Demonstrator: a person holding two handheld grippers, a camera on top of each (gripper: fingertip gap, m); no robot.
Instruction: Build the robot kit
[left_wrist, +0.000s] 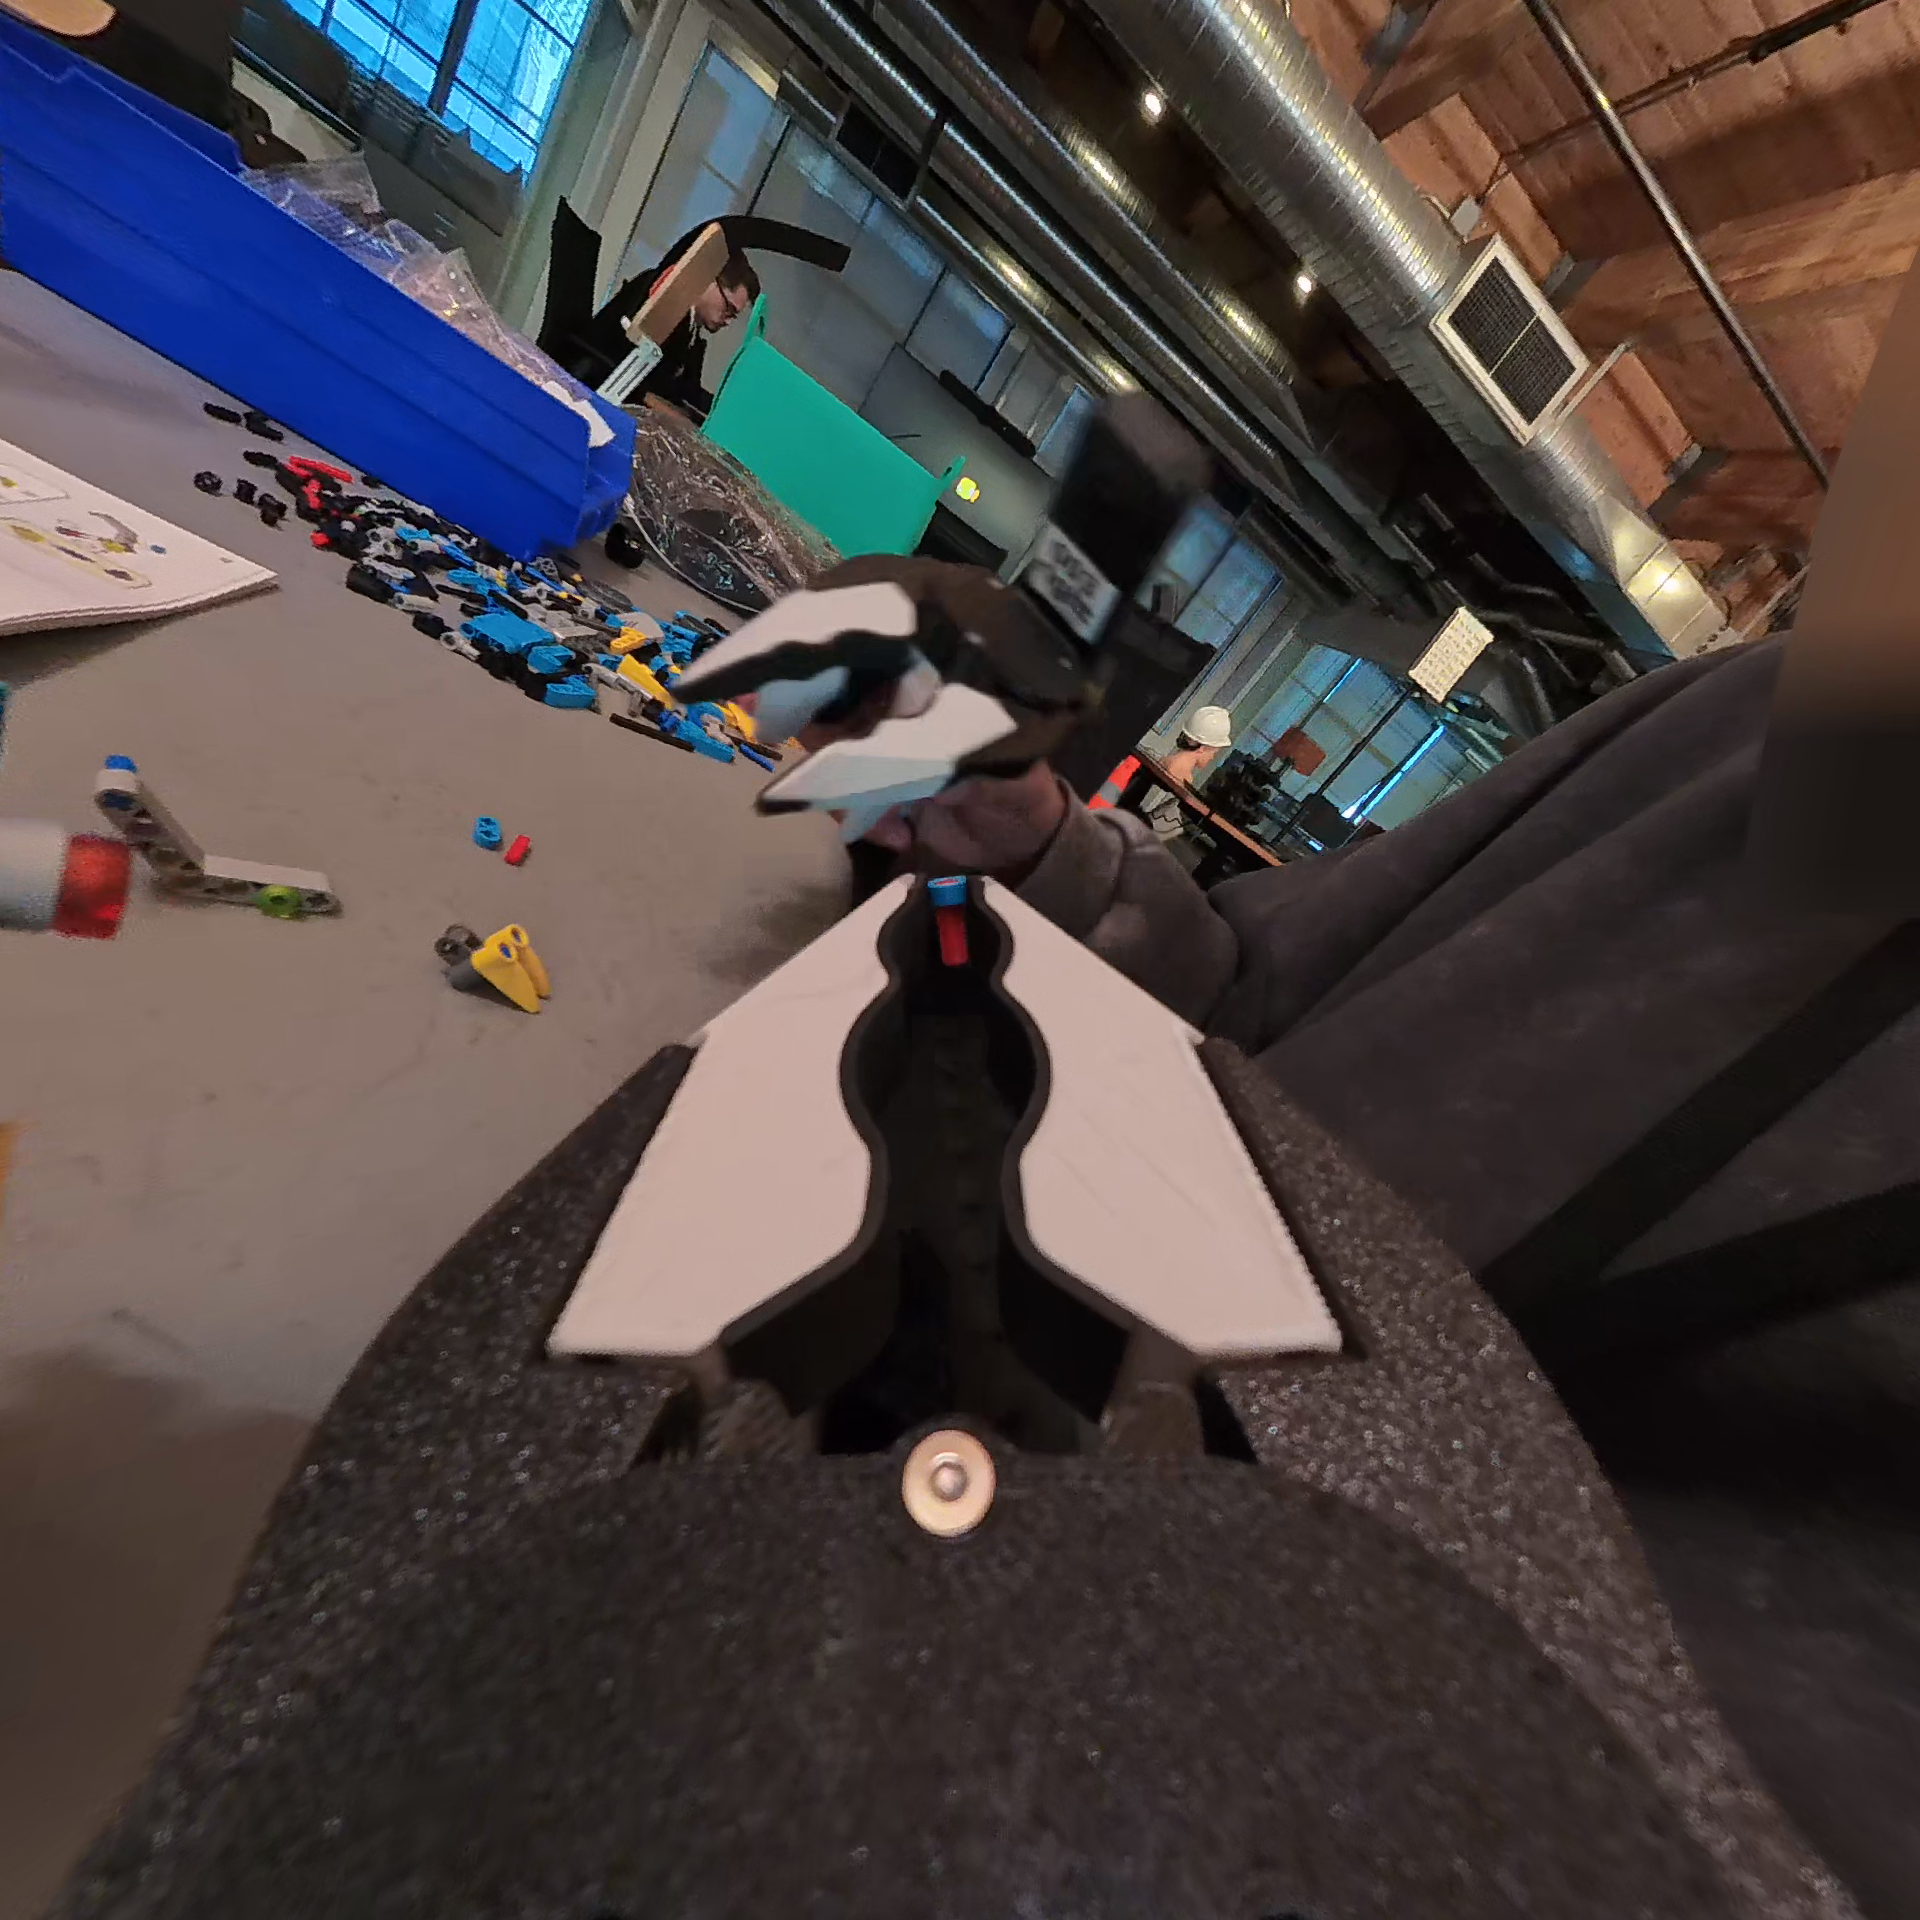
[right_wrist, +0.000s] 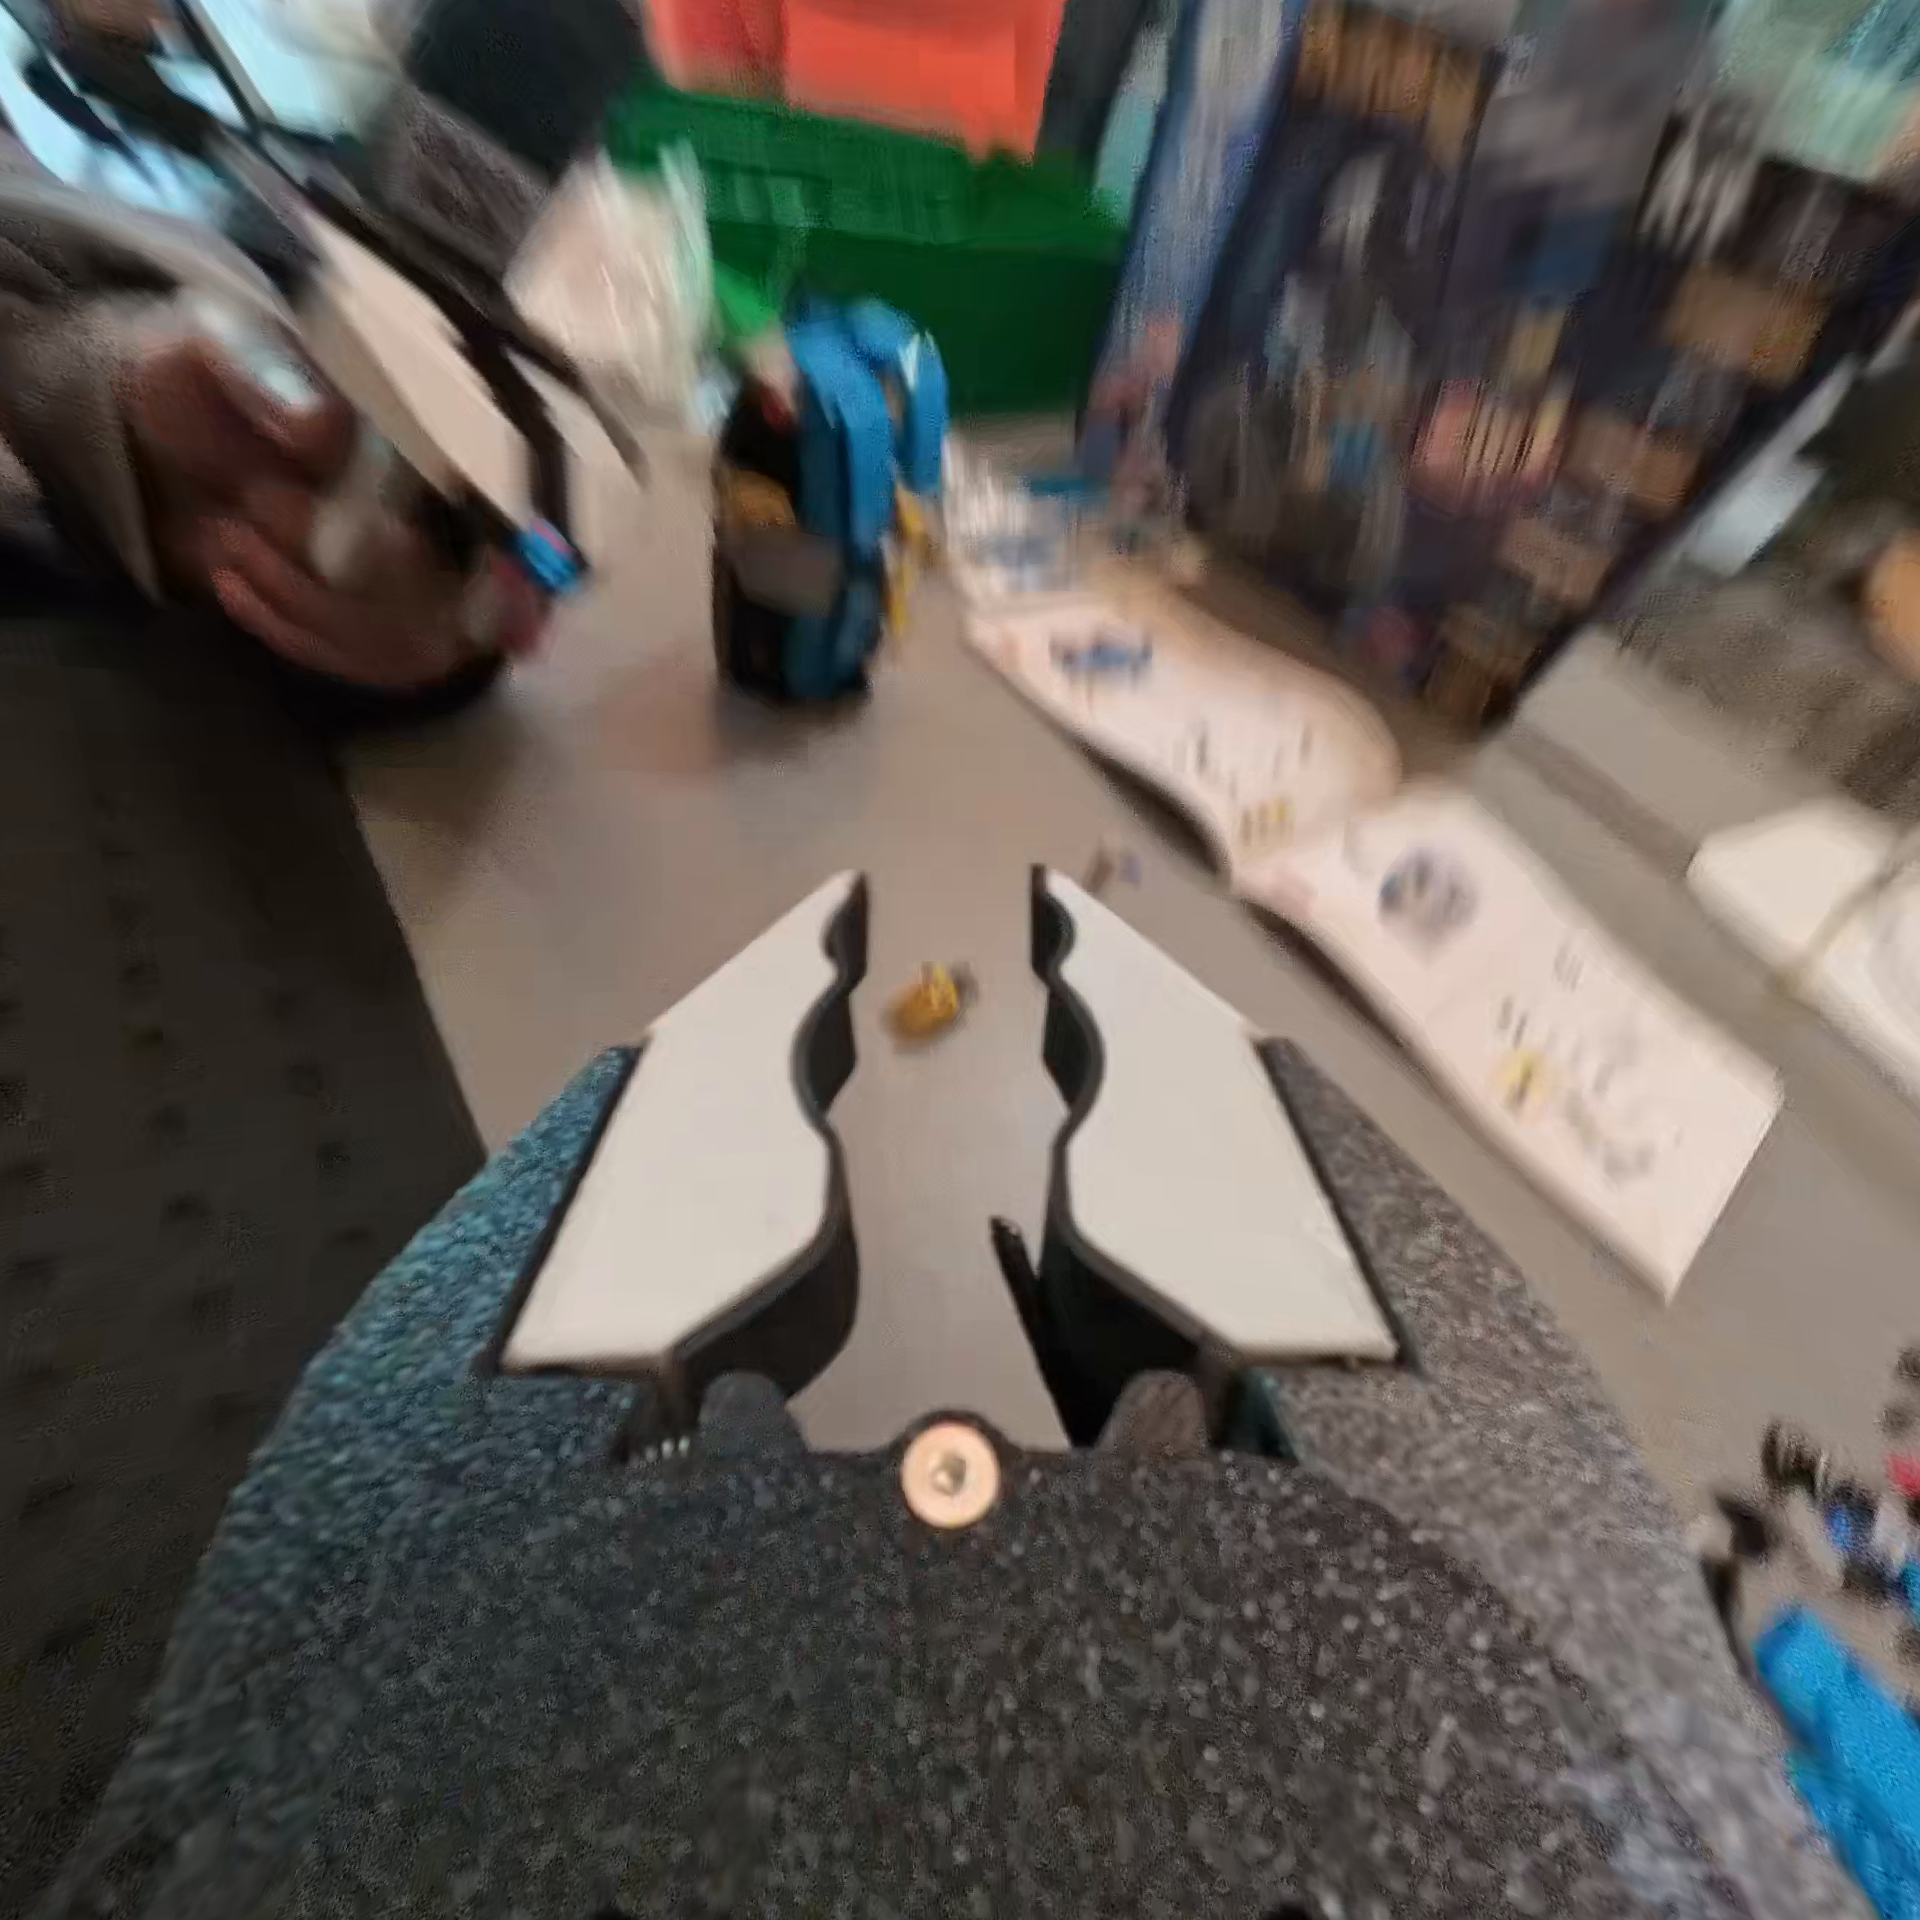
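Note:
My left gripper (left_wrist: 948, 891) is shut on a small red pin with a blue head (left_wrist: 949, 925), held above the grey table (left_wrist: 312, 1091). In the right wrist view the left gripper (right_wrist: 525, 525) shows blurred at upper left with the pin (right_wrist: 542, 556) at its tips and a hand behind it. My right gripper (right_wrist: 951, 894) is open and empty, low over the table, with a small yellow piece (right_wrist: 925, 1003) lying between its fingers' lines. The right gripper (left_wrist: 727, 743) also shows open in the left wrist view, just beyond the left one.
A pile of blue, black and yellow building pieces (left_wrist: 540, 623) lies by a blue bin (left_wrist: 260, 301). A grey beam assembly (left_wrist: 197, 852) and a yellow piece (left_wrist: 509, 966) lie nearer. A blue-and-black model (right_wrist: 831, 499), open instruction booklet (right_wrist: 1351, 883) and tall box (right_wrist: 1455, 364) stand ahead. There is about 10 cm between the tips of the two grippers.

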